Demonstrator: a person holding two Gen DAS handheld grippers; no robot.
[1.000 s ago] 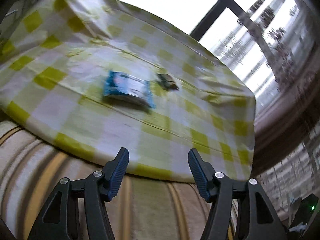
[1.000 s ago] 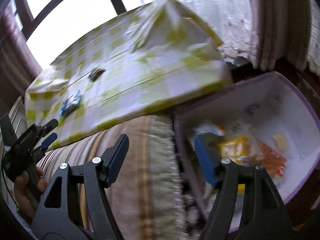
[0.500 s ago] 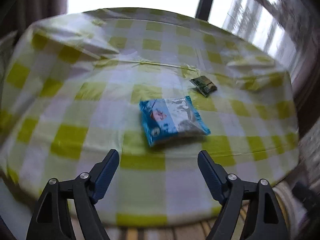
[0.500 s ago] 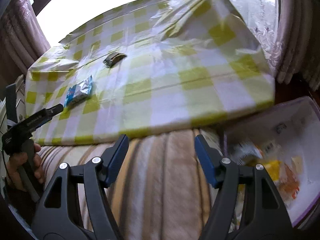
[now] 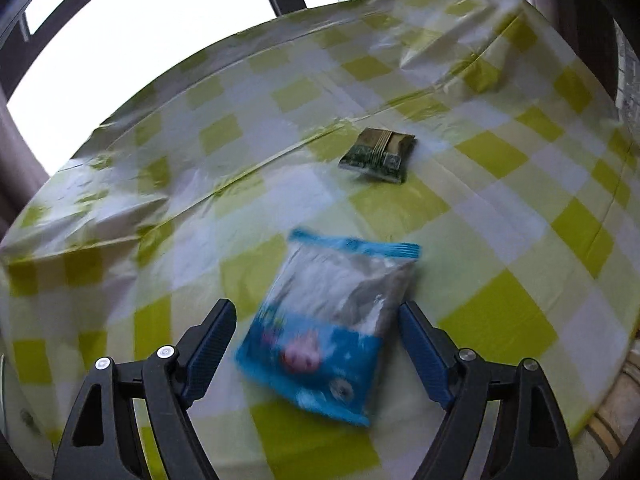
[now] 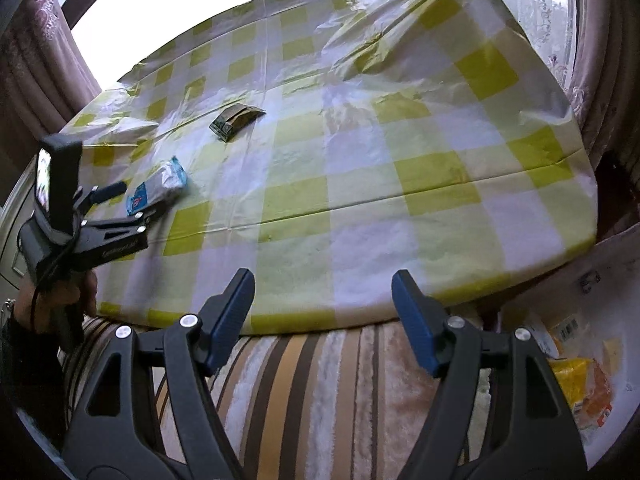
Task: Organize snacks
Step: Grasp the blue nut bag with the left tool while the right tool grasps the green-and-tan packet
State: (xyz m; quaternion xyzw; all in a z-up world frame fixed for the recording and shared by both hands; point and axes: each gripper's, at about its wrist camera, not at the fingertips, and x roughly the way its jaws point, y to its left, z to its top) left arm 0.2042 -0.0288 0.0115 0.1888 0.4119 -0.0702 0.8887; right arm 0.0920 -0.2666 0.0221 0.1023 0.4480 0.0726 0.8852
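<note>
Left gripper (image 5: 318,330) spread wide, blue packet (image 5: 332,322) flat on the checked cloth (image 5: 500,208) between its fingers, apart from both. Green packet (image 5: 378,155) farther ahead. Right gripper (image 6: 323,312) open, empty, bin (image 6: 592,364) to its right.

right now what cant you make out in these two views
- Blue snack packet: print unreadable in the left wrist view, motion blur.
- Small dark green packet: label too small in both views.
- White bin contents: cut off by the right wrist view's edge and the right hand-held gripper.
</note>
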